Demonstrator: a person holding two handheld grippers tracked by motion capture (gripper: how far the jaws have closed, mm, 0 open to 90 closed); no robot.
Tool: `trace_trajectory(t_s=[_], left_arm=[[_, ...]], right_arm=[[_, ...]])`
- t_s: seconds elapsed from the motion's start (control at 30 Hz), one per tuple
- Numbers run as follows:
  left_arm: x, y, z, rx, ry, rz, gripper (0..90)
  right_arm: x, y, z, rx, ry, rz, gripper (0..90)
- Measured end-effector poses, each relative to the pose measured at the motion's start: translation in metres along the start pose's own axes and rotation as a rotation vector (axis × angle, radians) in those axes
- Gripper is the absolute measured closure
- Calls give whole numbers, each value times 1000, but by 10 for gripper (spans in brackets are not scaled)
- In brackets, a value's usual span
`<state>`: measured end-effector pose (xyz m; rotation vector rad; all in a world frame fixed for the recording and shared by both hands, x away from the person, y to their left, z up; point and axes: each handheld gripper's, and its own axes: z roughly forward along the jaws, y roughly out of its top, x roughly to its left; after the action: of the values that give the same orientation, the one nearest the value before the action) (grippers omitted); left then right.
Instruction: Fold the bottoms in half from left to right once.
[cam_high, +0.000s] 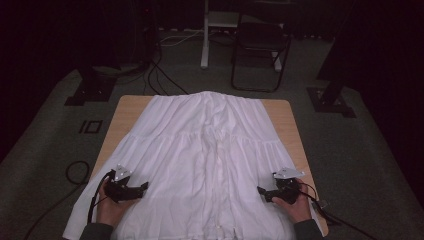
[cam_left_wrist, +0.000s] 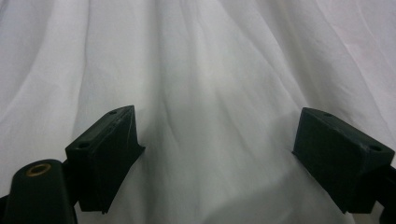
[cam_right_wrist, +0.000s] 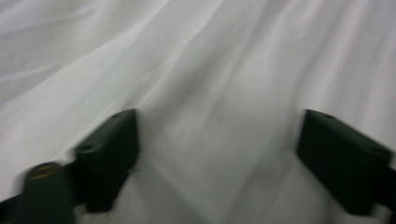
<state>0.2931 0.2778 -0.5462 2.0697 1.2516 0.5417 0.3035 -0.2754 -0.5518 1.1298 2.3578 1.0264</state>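
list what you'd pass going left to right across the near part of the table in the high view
left tool → white garment, its middle seam → right tool → bare wooden table edge

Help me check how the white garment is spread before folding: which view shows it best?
The high view: the whole white garment lies flat across the table, its centre seam visible. The left gripper view and right gripper view give close-ups of wrinkled cloth between open jaws.

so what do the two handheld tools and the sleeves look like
Both are black. The left tool and right tool each carry a pale grey three-cornered plate on top and trail a black cable. Up close, the jaws are blocky black wedges with small screw holes. The sleeves look dark grey.
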Motion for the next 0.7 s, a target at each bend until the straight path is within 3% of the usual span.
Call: trace_trajectory(t_s=[0.57, 0.7], left_arm=[[-1, 2, 2, -2, 13, -14, 158], [-12, 4, 4, -3, 3, -1, 158]], right_arm=[[-1, 0, 0, -5, -17, 14, 145], [-5, -2, -2, -6, -45, 37, 146]])
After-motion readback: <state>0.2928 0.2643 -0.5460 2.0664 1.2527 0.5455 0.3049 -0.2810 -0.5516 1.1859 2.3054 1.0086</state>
